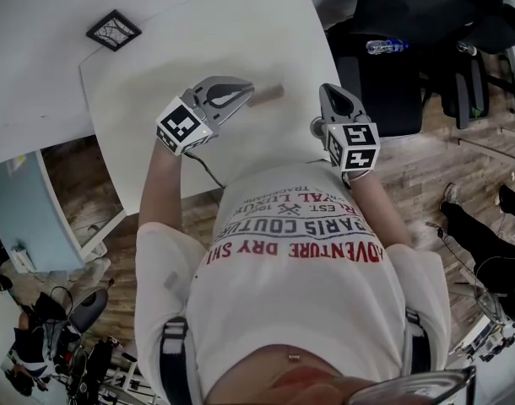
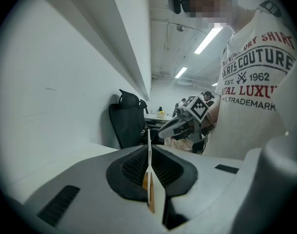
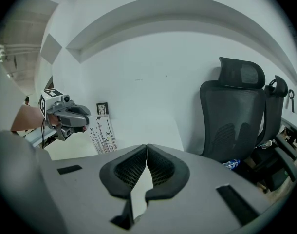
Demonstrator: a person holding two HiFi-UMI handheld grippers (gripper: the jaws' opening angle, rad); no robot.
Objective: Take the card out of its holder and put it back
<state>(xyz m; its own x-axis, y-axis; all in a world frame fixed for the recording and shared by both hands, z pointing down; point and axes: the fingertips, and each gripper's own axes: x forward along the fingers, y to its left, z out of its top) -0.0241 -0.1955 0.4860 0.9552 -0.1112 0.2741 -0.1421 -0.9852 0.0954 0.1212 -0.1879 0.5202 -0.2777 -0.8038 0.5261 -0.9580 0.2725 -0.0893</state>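
**A:** Head view, first entry?

**B:** Grey left gripper (image 1: 246, 94) with a marker cube at its rear. The bare forearm is stretched forward over the white curved tabletop (image 1: 241, 32), and the jaws angle toward the right. A thin brownish card (image 1: 266, 96) sticks out from their tips, over the tabletop. A small black square frame (image 1: 114, 29) lies well apart at the far left.

**A:** Second entry?

**B:** Grey right gripper (image 1: 331, 95), held at the tabletop's near right edge. It points ahead, with the forearm close to the torso.

**A:** Left gripper view?

**B:** The jaws are clenched on the card (image 2: 149, 191), which is seen edge-on and upright between the pads.

**A:** Right gripper view?

**B:** The jaws are pressed together with nothing between them. A black mesh office chair (image 3: 233, 116) stands beyond.
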